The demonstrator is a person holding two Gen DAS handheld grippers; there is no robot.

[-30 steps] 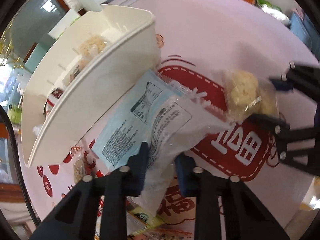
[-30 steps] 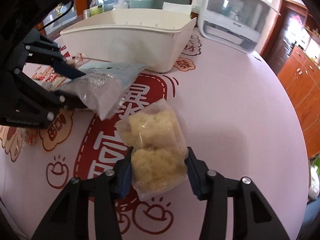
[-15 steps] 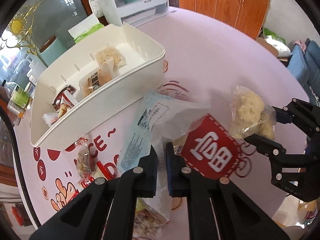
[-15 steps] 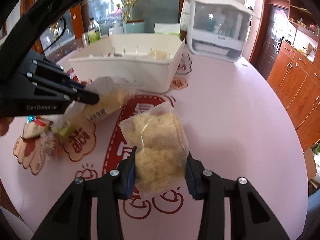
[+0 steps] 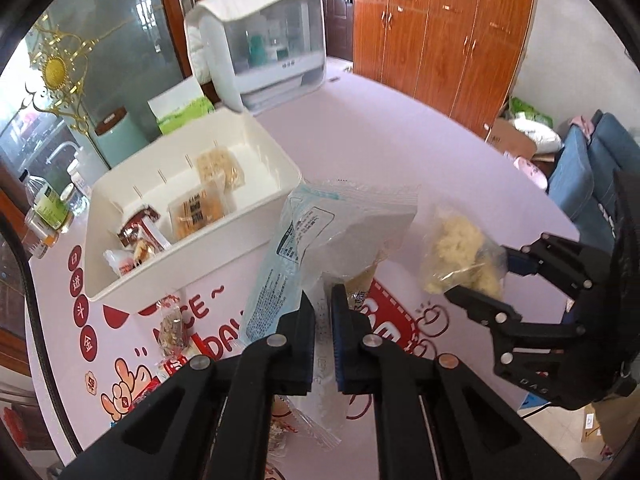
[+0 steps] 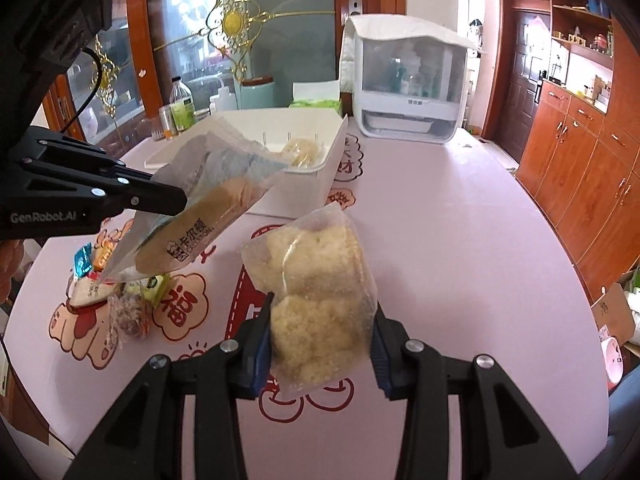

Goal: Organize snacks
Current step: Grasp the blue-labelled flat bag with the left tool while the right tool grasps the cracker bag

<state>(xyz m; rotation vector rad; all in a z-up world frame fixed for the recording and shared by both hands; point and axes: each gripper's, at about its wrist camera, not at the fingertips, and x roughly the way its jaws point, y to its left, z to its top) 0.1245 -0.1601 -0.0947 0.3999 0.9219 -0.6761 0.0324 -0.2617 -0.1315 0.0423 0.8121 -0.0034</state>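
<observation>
Above the counter [image 5: 400, 128], the bin [image 5: 256, 236] already holds several snacks. The left gripper [image 5: 322, 320] has its fingers pinched on the bread pack [image 5: 340, 236] beside the bin's near wall; the right gripper [image 6: 320, 344] clamps the puff bag [image 6: 316, 280]. I'd clear the wall first, then release over bare floor.

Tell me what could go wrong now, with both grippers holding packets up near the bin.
1. The left gripper pinches only the thin edge of the bread packet, which hangs tilted in the right wrist view; it may slip out.
2. The crumbly snack bag in the right gripper looks squeezed and could crush.
3. The white bin already holds packets at its near end, and both grippers are close together, so they could collide.
</observation>
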